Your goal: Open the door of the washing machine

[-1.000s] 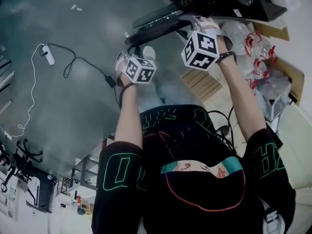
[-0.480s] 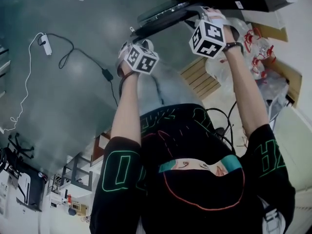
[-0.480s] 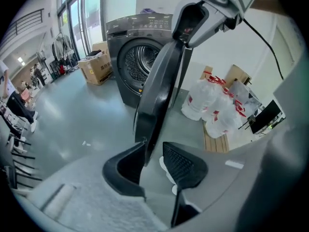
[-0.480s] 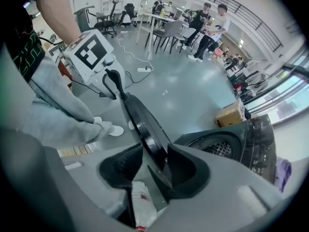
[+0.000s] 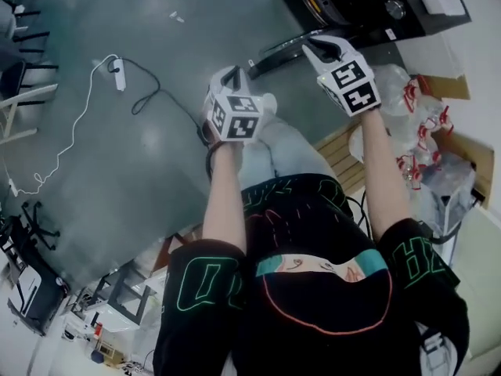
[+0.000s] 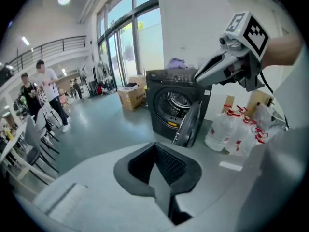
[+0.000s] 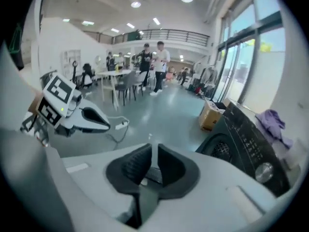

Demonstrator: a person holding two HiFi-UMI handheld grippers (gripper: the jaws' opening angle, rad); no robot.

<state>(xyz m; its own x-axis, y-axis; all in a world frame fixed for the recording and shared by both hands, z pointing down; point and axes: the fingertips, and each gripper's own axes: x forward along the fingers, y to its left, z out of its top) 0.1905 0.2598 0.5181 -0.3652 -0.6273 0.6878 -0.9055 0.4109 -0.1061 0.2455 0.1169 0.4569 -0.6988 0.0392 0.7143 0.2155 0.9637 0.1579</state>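
Observation:
The dark washing machine (image 5: 368, 2) stands at the top right of the head view, its round door (image 5: 286, 49) swung open toward me. From the left gripper view, the door (image 6: 190, 124) hangs ajar in front of the drum. My left gripper (image 5: 232, 74) is off the door, held in the air, its pads (image 6: 166, 163) pressed together on nothing. Just short of the door's edge, my right gripper (image 5: 322, 49) touches nothing. Its jaws (image 7: 153, 158) have just been closing and keep a narrow gap with nothing in it.
Several clear bags with red handles (image 5: 415, 116) and a wooden pallet (image 5: 344, 147) lie right of the machine. A power strip with cables (image 5: 117, 65) lies on the grey floor at left. A cardboard box (image 6: 133, 98), chairs and people stand farther back.
Both grippers have lifted up and back from the door's edge. The right jaws have narrowed, the left ones have shut. More of the machine is in the head view.

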